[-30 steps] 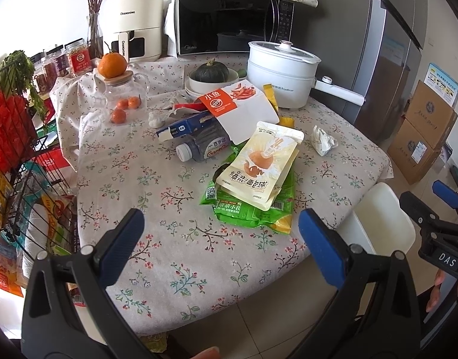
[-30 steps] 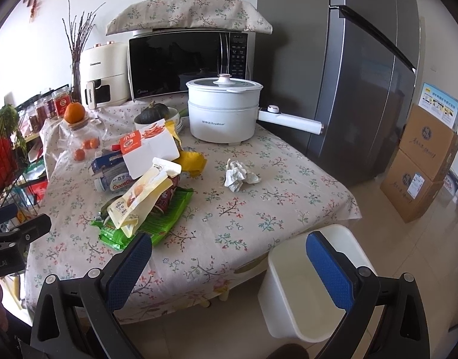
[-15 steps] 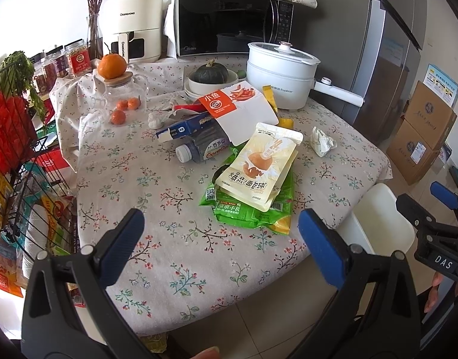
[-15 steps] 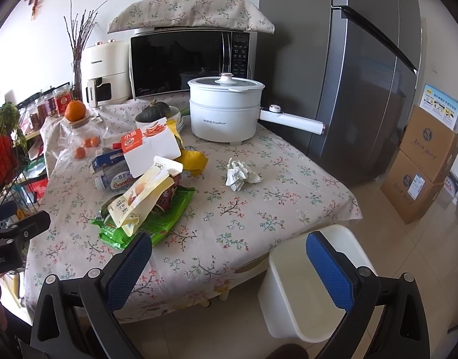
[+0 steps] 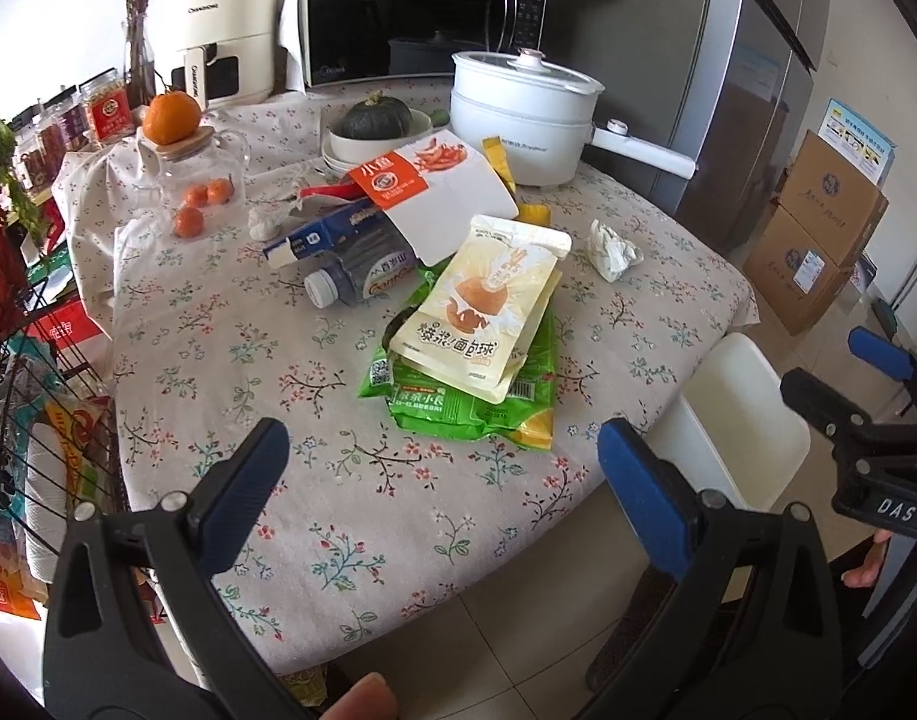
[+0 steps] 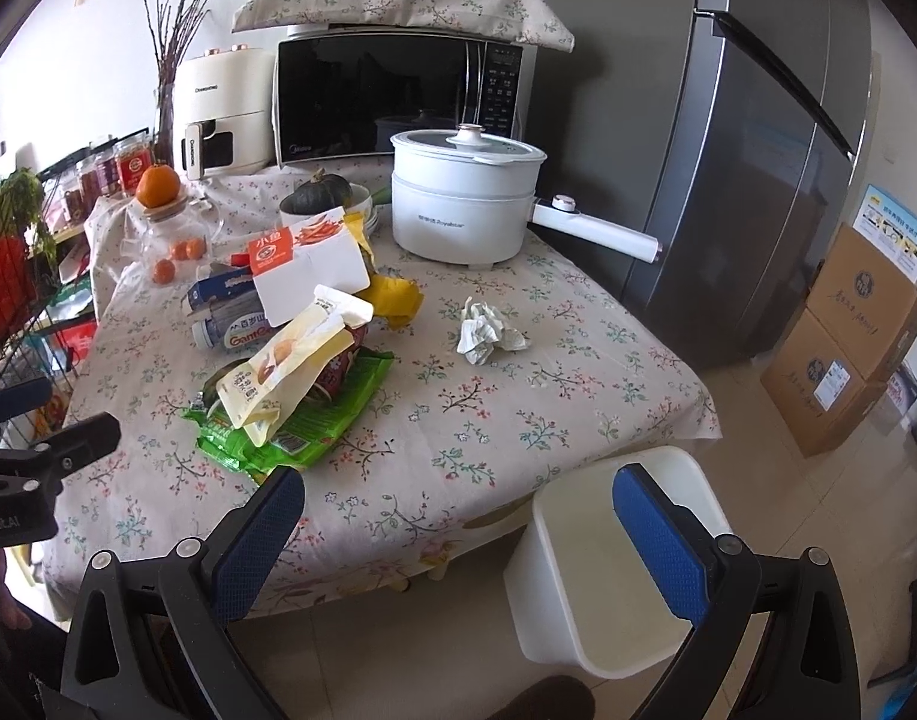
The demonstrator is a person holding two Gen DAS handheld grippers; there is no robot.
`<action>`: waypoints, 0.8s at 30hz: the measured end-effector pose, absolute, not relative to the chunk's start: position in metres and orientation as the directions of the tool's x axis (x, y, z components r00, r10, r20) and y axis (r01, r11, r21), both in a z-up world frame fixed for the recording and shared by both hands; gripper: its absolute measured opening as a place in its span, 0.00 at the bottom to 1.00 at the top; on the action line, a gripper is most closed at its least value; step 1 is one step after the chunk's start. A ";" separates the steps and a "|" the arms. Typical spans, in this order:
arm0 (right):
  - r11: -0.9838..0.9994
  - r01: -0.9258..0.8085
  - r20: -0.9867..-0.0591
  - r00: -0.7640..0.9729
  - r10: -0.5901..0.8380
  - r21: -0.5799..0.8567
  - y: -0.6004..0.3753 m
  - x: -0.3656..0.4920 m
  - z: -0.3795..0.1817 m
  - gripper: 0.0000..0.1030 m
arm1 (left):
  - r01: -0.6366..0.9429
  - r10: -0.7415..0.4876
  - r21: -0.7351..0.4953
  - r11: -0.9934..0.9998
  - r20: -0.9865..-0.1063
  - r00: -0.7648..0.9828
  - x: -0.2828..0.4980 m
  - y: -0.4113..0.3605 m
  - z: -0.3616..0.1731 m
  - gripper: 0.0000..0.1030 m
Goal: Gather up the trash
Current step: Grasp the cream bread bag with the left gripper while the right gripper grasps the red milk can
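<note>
Wrapper pile (image 5: 470, 336) hides red item beneath; left gripper (image 5: 440, 468), right gripper (image 6: 458, 516) wide open, empty.

1. One crumpled paper ball (image 6: 488, 333) on the table (image 5: 350, 540), at about 3 o'clock from the packet heap.
2. One cream snack pouch (image 5: 482, 318) on top of one green packet (image 5: 452, 414).
3. One plastic bottle (image 5: 362, 276), lying on its side.
4. One white bin (image 6: 584, 600) off the table's 5 o'clock corner.
5. One large orange (image 5: 170, 117) on the jar lid, three small ones (image 5: 200, 204) in the jar.
6. One white pot (image 6: 464, 198), one microwave (image 6: 392, 96).
7. Two cardboard boxes (image 6: 848, 348), stacked.
</note>
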State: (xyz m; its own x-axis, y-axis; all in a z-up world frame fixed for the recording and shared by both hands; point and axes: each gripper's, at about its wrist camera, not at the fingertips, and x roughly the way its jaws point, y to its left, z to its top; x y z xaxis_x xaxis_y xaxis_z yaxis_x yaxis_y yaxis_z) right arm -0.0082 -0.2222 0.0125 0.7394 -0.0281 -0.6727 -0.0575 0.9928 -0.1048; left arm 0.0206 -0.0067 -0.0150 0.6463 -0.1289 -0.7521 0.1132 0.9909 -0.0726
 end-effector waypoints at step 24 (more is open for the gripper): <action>0.997 -0.073 -0.875 0.480 0.065 0.034 -0.273 0.122 -0.035 0.97 | 0.348 -0.122 0.054 0.936 -0.878 0.463 0.136 -0.081 -0.073 0.71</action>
